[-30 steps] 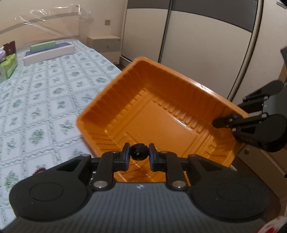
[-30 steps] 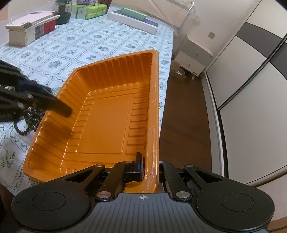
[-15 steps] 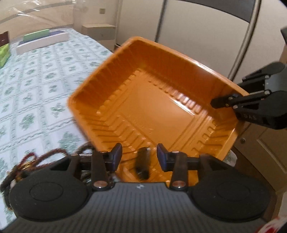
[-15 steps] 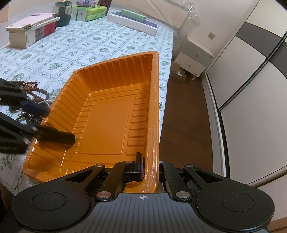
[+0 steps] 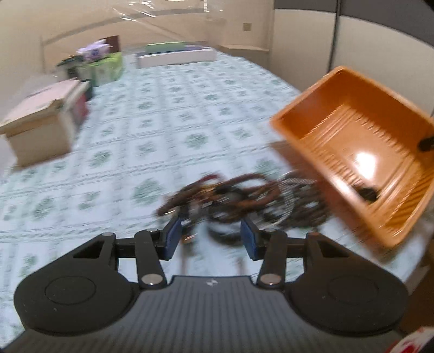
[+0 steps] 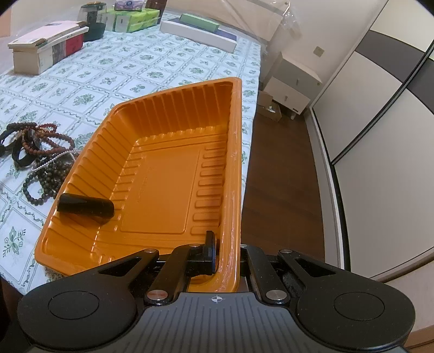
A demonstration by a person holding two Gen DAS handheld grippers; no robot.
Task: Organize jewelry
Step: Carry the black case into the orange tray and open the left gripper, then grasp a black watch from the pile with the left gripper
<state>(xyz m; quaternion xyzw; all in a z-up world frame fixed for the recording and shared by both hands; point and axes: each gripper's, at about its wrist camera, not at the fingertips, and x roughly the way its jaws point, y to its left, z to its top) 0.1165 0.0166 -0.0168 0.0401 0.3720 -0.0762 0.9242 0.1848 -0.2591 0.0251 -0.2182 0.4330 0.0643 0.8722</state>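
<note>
My right gripper is shut on the near right rim of an orange plastic tray, held at the table's right edge. A black cylinder lies inside it at the left wall; it also shows in the left wrist view. A pile of bead bracelets and necklaces lies on the tablecloth left of the tray. In the blurred left wrist view my left gripper is open and empty just in front of the bead pile, with the tray to its right.
The floral tablecloth covers the table. A book-like box, green tissue packs, a dark jar and a long white box stand at the far end. Wooden floor and wardrobe lie right of the table edge.
My left gripper let go of the black cylinder into the tray, opened, and swung left to face the bead pile. The right gripper kept holding the tray.
</note>
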